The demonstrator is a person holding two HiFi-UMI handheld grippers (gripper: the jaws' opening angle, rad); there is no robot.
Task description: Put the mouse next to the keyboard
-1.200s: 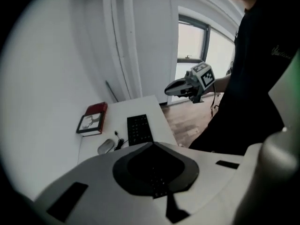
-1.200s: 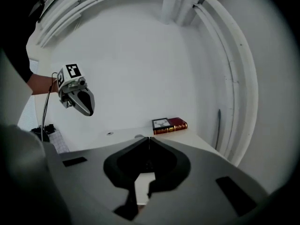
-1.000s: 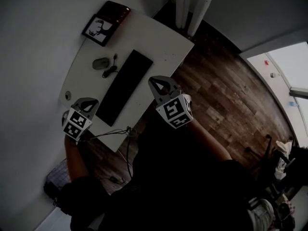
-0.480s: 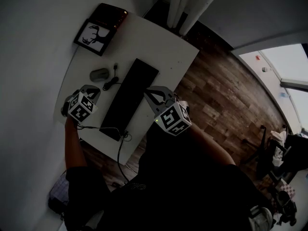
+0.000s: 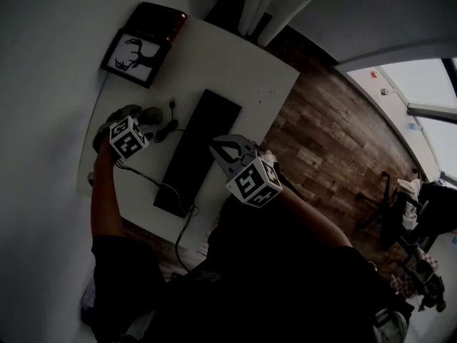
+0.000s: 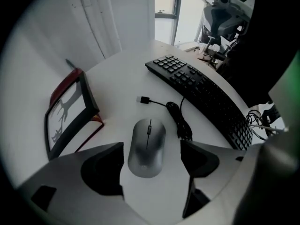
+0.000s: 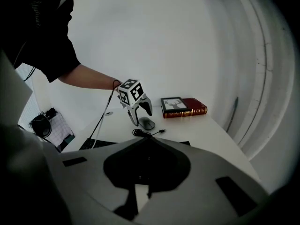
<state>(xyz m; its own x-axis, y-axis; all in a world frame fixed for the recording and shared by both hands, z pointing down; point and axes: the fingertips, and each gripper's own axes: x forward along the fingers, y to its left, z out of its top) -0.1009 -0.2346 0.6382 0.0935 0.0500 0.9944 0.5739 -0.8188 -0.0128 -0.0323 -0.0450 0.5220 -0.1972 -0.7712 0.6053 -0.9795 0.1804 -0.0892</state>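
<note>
**Mouse (image 6: 146, 146) framed between spread jaws, not yet gripped**

Straight to the left tool (image 6: 151, 163), which points straight down over the mouse. Its jaws have just been opening and now stand spread wide. The grey mouse lies flat on the white tabletop (image 5: 239, 66) right between them. A strip of bare tabletop shows on each side, so neither pad touches it. From the right gripper view the same tool straddles the mouse with its tips low. Whether they touch the tabletop is hard to say.

The mouse sits on the wall side of the tabletop, apart from the black keyboard (image 6: 201, 90). A coiled black cable (image 6: 182, 121) lies between the two, its plug loose on the white surface. The keyboard runs long and slanted across the middle of the tabletop in the head view.

Over to the right tool (image 7: 148, 144): jaws pressed together, nothing in them. In the head view it hangs by the keyboard's near long side, angled down toward the mouse and the other tool.

Beyond the mouse, at the far corner, a framed deer picture (image 6: 65, 116) sits tilted, with a red book (image 7: 194, 108) touching it behind. Dark wood floor (image 5: 321, 141) shows past the tabletop's edge.
</note>
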